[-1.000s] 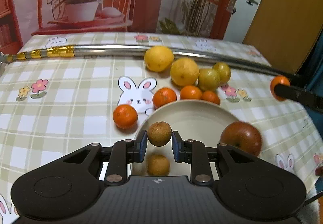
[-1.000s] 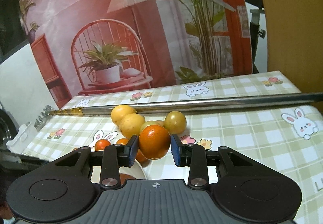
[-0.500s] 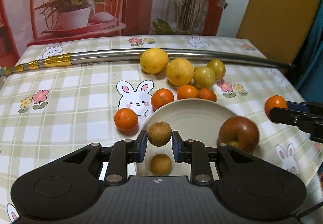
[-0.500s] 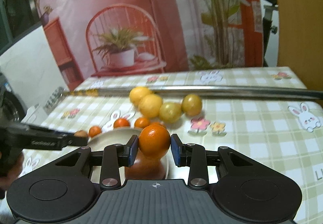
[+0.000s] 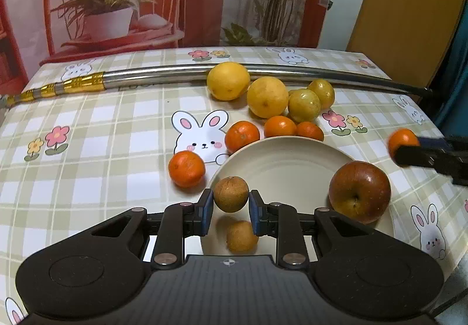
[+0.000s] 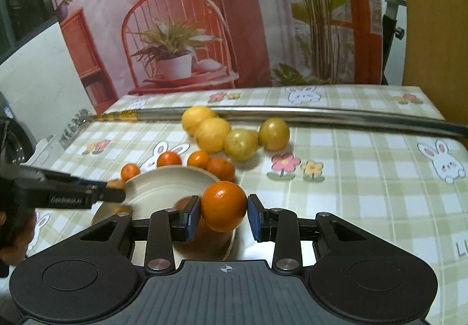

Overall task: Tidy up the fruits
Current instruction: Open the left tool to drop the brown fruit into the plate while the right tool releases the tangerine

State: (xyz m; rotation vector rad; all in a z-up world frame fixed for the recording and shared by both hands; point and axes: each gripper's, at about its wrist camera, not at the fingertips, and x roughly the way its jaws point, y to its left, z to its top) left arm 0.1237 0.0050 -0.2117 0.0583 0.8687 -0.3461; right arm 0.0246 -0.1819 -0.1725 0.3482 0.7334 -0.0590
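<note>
Brown, hard and light, the little round fruit (image 5: 231,194) sits clenched in your left tongs (image 5: 228,209); your right tongs (image 6: 223,213) grasp a smooth orange (image 6: 223,205) by its sides, so squeeze gently.

Table (image 5: 96,131) under green-check cloth with rabbit and flower prints. Steel pole (image 5: 163,73) lies across far side, beyond both tongs. Cream plate (image 5: 280,155) directly ahead of left tongs. Two lemons (image 5: 227,80), two yellow-green plums (image 5: 304,105) and four mandarins (image 5: 186,168) sit on the cloth past the plate, mandarins nearest its rim
</note>
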